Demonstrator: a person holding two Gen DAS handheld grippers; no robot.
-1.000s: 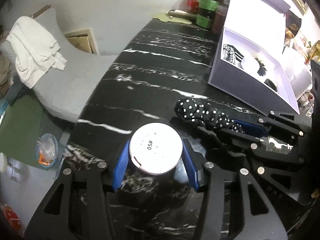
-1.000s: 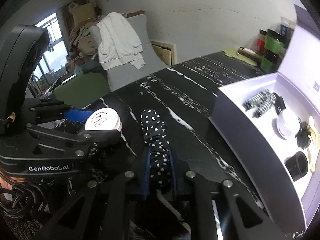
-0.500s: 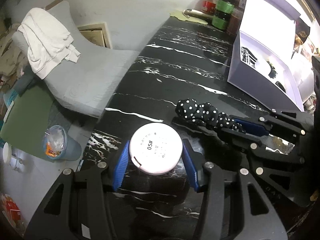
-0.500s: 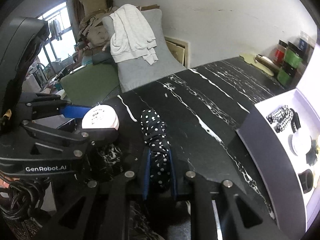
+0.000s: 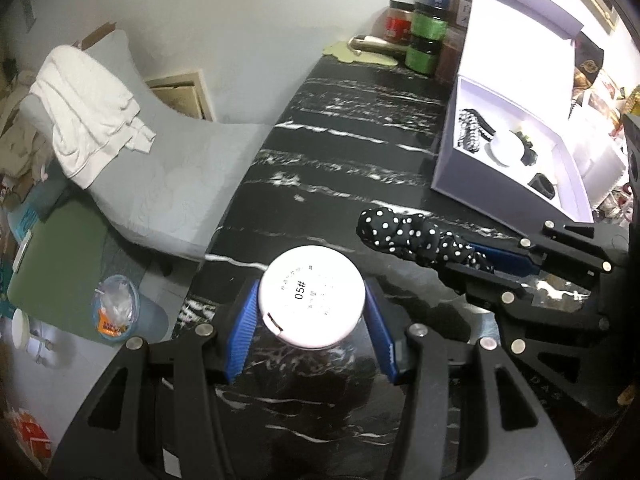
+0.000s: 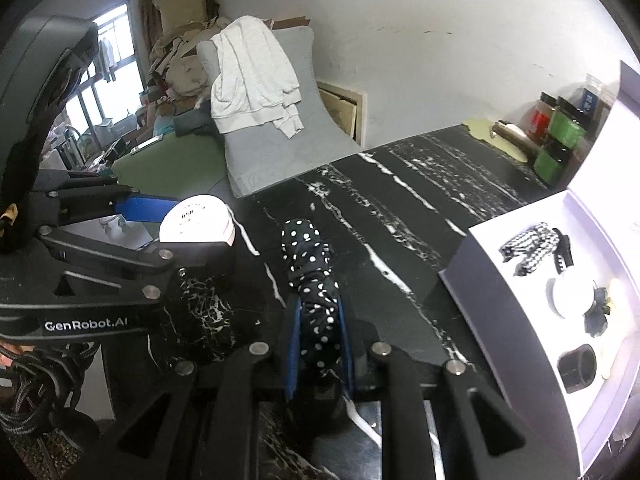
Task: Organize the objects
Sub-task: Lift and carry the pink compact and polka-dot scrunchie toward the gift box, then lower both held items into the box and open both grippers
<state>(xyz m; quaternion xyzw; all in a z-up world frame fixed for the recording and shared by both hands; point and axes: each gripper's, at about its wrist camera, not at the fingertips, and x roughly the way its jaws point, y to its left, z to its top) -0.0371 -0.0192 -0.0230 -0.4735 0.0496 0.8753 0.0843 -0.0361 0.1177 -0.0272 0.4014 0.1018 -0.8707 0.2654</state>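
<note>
My left gripper is shut on a round white compact marked "05#", held above the black marble table. It also shows in the right wrist view. My right gripper is shut on a black polka-dot scrunchie, also seen in the left wrist view. An open white box stands at the right, holding a checked scrunchie, a white round case and small dark items.
Jars with green and red labels stand at the table's far end. A grey lounge cushion with a white garment lies left of the table. A cup sits on the floor below.
Both grippers have lifted and drawn back from the table with their objects still held. The box and jars look farther away than before.
</note>
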